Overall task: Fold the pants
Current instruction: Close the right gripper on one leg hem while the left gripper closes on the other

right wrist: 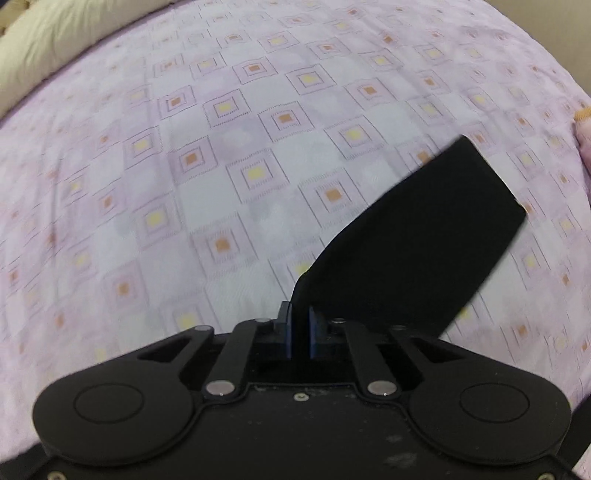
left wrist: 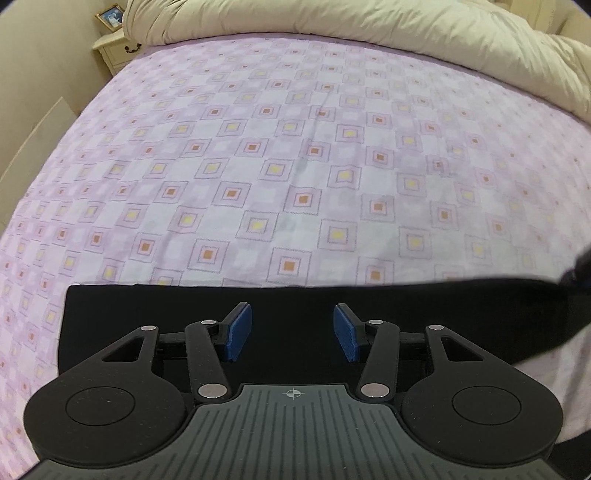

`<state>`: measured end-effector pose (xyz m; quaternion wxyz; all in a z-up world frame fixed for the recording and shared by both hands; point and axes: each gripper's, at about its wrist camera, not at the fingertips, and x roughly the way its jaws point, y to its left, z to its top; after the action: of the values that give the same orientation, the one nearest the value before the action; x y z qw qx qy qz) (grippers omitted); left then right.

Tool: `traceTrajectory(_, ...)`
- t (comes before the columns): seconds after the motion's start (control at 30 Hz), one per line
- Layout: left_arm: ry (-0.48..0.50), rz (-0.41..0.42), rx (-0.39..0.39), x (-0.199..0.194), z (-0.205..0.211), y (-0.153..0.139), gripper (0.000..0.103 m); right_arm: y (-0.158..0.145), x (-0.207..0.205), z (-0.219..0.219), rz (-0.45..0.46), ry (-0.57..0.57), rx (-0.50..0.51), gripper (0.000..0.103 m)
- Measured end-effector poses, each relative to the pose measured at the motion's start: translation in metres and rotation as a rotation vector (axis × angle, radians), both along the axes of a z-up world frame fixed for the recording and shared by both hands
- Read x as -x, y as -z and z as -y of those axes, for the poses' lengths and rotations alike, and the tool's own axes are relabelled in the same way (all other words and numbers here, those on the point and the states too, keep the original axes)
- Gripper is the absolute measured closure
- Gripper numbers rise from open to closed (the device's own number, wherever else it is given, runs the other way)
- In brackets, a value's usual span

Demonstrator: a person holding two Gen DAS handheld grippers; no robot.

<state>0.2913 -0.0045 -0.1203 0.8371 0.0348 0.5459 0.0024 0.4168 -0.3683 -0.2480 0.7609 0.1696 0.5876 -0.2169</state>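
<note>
— Pants (left wrist: 295,306), where are they lying?

— Black ones, stretching across the near edge of the bed, on the lilac bedsheet (left wrist: 295,166) with its orange and yellow squares. In the left wrist view they are running as a flat dark band from left to right, under the left tool (left wrist: 293,332).

— Is that tool gripping them?

— No, its blue pads (left wrist: 240,330) are standing apart above the fabric, pinching nothing.

— And the right tool (right wrist: 300,332)?

— Its jaws are sitting together, clamping a fold of the pants (right wrist: 424,236); the cloth is rising from the pads and fanning out to the right over the sheet.

— Anything else showing?

— A beige duvet (left wrist: 369,26) is bunching along the far side, and a cream nightstand (left wrist: 118,51) is standing in the left corner.
</note>
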Motion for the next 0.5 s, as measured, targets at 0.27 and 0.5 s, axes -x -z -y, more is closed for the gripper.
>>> traceTrajectory(0.27, -0.079, -0.072, 0.155, -0.037, -0.007, 0.008, 0.055, -0.02, 0.095, 0.026, 0.048, 0.026, -0.075, 0.098)
traceTrajectory(0.5, -0.128, -0.209, 0.226, -0.065, -0.002, 0.042, 0.055, -0.009, 0.125, 0.018, 0.047, 0.008, -0.072, 0.098)
